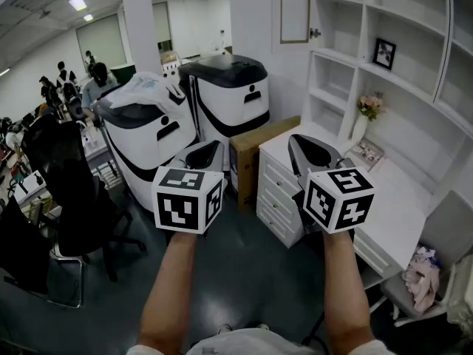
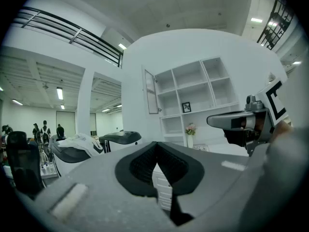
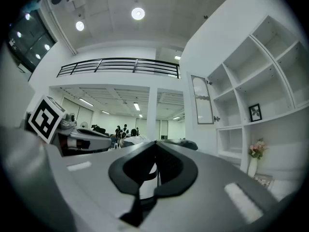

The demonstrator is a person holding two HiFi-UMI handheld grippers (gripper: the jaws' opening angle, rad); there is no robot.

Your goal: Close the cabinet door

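**Grippers.** Two grippers are in view, one in each hand, on two bare forearms (image 1: 174, 287). Both point level. The left gripper (image 1: 212, 147) lies at 9 o'clock from the right gripper (image 1: 297, 140), a short gap apart. Each carries one marker cube, making two in all: the left cube (image 1: 188, 198) and the right cube (image 1: 338, 198).

**Jaw state.** In the left gripper view, the two jaws of the left gripper meet at their tips with nothing between them. In the right gripper view, the right gripper's two jaws are likewise closed together on nothing.

**Task item.** There is one cabinet door (image 1: 295, 9). It is at 12 o'clock from the right gripper and well apart from both grippers. It hangs at the upper left corner of the white shelving unit (image 1: 347, 21) and stands open. It has one knob (image 1: 315, 32) at its lower right edge. Neither gripper touches the door.

**Shelving contents.** One picture frame (image 1: 383, 52) stands upright in a compartment at 1 o'clock from the right gripper. One vase of flowers (image 1: 367, 113) stands on the desk top, at 6 o'clock from the frame.

**Floor items.**
- One white drawer unit (image 1: 277, 191) lies between the two grippers.
- One cardboard box (image 1: 255, 150) leans just beside it at 10 o'clock.
- Two white-and-black machines (image 1: 148, 135) stand at 9 to 11 o'clock from the left gripper.
- Black office chairs (image 1: 74, 198) and a group of people (image 1: 70, 87) are at the far left. Neither can be counted exactly.
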